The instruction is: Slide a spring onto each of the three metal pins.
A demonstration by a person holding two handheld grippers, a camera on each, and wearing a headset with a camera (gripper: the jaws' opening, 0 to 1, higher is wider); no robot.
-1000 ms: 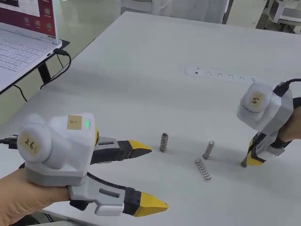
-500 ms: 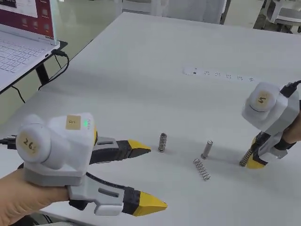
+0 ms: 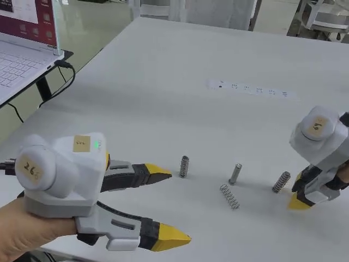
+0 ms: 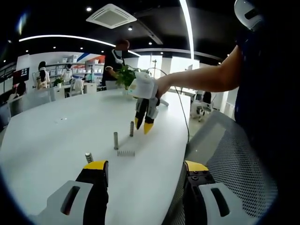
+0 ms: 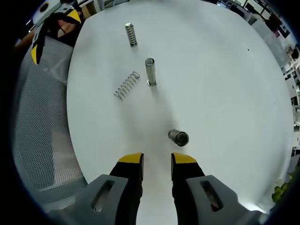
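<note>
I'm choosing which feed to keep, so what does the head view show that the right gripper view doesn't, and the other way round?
Head view, not the right gripper view: the laptop at the far left. Right gripper view, not the head view: a mesh chair seat beside the table edge. Both: the bare pin, the loose spring lying flat, two spring-fitted pins, the left claw and the right claw, both open.

We're looking at a wide white table [image 3: 152,93], 1 open laptop [image 3: 19,60] off to the left, a power strip [image 3: 252,89] farther back, and bright ceiling strips [image 4: 186,23] overhead.
</note>
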